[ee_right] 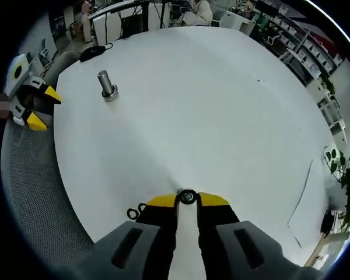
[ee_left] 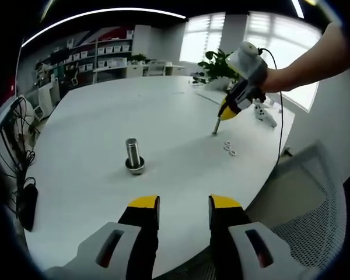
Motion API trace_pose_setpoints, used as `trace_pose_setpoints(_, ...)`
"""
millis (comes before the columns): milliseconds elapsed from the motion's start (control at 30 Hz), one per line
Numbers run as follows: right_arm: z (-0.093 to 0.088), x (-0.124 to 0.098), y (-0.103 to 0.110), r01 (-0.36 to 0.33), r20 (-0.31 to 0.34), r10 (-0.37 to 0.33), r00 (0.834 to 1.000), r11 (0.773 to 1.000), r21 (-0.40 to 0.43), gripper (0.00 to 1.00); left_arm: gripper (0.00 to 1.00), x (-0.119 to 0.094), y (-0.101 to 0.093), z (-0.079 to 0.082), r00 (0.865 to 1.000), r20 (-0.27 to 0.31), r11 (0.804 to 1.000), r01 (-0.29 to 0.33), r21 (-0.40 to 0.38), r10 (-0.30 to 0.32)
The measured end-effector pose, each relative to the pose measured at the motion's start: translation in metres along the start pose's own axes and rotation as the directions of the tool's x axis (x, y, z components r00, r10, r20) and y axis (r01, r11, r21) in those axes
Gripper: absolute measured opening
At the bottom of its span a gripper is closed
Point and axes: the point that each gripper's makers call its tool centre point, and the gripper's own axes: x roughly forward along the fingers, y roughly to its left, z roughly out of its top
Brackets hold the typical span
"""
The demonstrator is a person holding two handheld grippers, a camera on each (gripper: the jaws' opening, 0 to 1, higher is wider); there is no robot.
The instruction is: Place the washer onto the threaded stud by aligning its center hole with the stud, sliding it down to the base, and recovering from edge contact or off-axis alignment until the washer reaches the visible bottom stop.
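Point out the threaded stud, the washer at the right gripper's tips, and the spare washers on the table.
threaded stud point(ee_left: 133, 153): left gripper view, on its upright shaft.
washer point(ee_right: 188, 197): right gripper view, on the ring between the yellow tips.
spare washers point(ee_left: 229, 149): left gripper view, on the small rings lying on the table.

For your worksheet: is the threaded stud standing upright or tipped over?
Upright: the threaded stud stands on end on its round base on the white table.
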Motion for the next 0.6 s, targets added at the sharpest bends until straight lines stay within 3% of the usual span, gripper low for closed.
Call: trace_pose_setpoints(600,-0.007,0.023,0.002,-0.033,-0.051,0.033,0.998,0.999,0.009,0.14,0.31,0.000,0.000,-0.001,1.000,-0.006,1.000,0.003,-0.001,-0.003)
